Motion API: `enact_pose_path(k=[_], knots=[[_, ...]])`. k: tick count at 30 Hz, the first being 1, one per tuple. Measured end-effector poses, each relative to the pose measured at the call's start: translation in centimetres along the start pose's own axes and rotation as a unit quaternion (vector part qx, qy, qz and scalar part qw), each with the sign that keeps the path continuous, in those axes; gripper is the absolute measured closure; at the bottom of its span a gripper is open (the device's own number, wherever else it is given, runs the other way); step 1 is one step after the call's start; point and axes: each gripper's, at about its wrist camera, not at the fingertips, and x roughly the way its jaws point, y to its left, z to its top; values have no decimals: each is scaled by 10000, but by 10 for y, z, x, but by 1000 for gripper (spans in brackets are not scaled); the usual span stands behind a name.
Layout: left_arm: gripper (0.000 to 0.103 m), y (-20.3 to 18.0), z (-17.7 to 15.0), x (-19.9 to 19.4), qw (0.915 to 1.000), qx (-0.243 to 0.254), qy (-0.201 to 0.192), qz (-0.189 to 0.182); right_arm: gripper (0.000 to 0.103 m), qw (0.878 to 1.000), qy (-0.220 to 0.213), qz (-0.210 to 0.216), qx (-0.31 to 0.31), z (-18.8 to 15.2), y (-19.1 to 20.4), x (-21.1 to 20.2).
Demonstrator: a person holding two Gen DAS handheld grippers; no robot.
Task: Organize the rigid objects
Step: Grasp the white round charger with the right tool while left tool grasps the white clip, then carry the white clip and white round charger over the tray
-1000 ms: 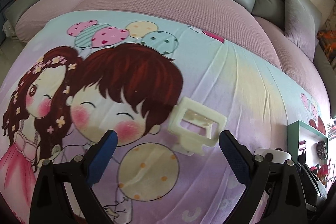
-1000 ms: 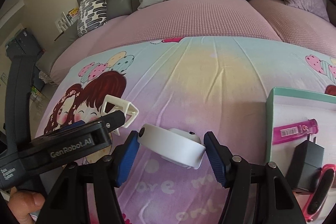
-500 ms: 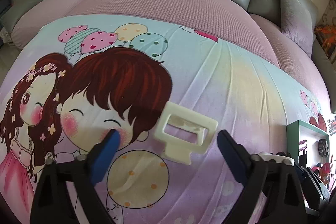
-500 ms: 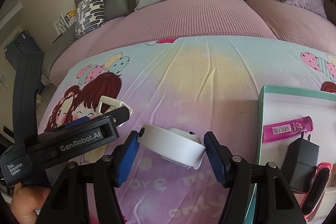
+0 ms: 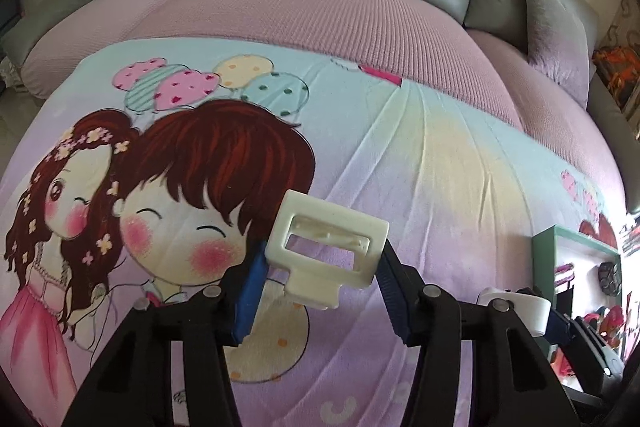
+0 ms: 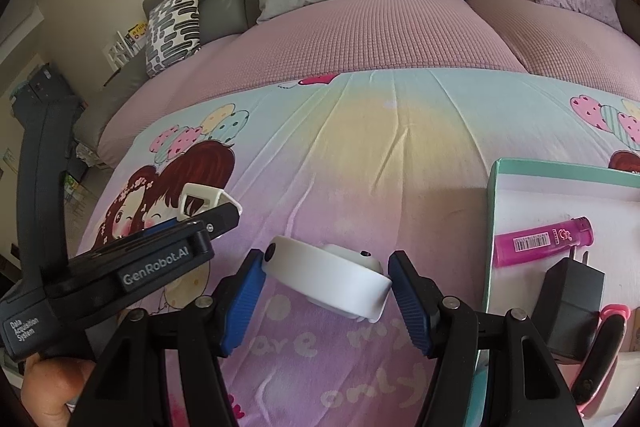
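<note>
On the cartoon-print bedsheet [image 5: 460, 155], the cream plastic frame [image 5: 328, 251] lies crosswise between the left tool's [image 5: 320, 291] closing pads, their blue faces at its short ends. The right tool [image 6: 326, 291] pinches a white round device [image 6: 328, 277]; the green-rimmed box [image 6: 490, 227] sits to its right.

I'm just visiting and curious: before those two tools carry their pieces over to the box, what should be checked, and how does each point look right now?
1. Left tool around the cream plastic frame: ok, jaws closing, pads at its sides.
2. Frame firmly pinched: cannot tell.
3. Right tool gripping the white round device: ok, pads against both ends.
4. Free room in the green-rimmed box: ok, bare floor beside the pink lighter and black charger.
5. Tools clear of each other: ok.
</note>
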Motion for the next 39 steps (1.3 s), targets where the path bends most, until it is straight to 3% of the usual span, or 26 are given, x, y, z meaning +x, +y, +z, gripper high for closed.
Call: enact_pose_path(k=[10, 18, 29, 39], knots=[[48, -6, -17, -57, 9982, -340, -500, -16, 36, 9994, -336, 31, -55, -10, -1, -46], [48, -32, -36, -86, 9964, -450, -705, -164, 36, 9981, -526, -210, 234, -28, -31, -88], [48, -92, -52, -104, 9955, -160, -900, -252, 36, 9932, -809, -544, 632, -38, -90, -129], [48, -149, -65, -96, 9947, 365, -877, -395, 36, 9840, -961, -1001, 1115, -42, -156, -157]])
